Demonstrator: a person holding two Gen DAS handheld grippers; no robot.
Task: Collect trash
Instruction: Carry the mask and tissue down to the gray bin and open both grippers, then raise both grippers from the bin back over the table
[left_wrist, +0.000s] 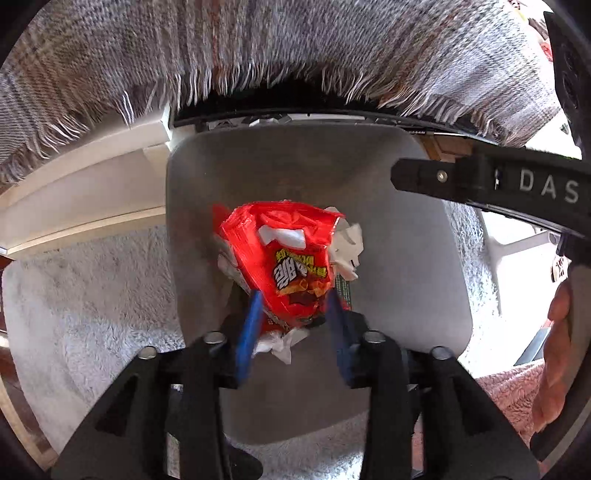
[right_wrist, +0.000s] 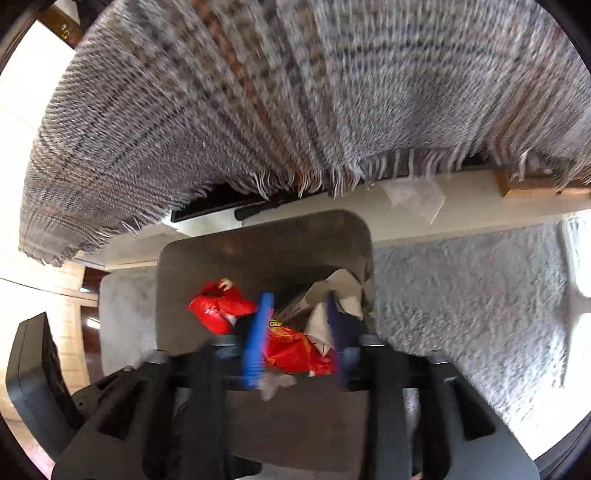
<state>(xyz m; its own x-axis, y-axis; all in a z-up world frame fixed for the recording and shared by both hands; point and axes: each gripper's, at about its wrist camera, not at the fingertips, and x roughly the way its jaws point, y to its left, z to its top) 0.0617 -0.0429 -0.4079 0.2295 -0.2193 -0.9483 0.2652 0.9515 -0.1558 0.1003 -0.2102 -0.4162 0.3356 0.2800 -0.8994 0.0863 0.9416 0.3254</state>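
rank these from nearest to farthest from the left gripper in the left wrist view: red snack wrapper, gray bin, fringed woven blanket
1. red snack wrapper: between the jaws of the left gripper, with white paper scraps bunched around it.
2. gray bin: directly below and behind the wrapper, on the pale shaggy rug.
3. fringed woven blanket: beyond the bin's far rim, across the top of the view.

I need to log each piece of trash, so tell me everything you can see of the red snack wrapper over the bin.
The red snack wrapper is crinkled, glossy plastic film with yellow and black Korean lettering and a snack picture. It hangs over the grey bin, pinched at its lower end between the left gripper's blue fingers. Crumpled white tissue presses against it.
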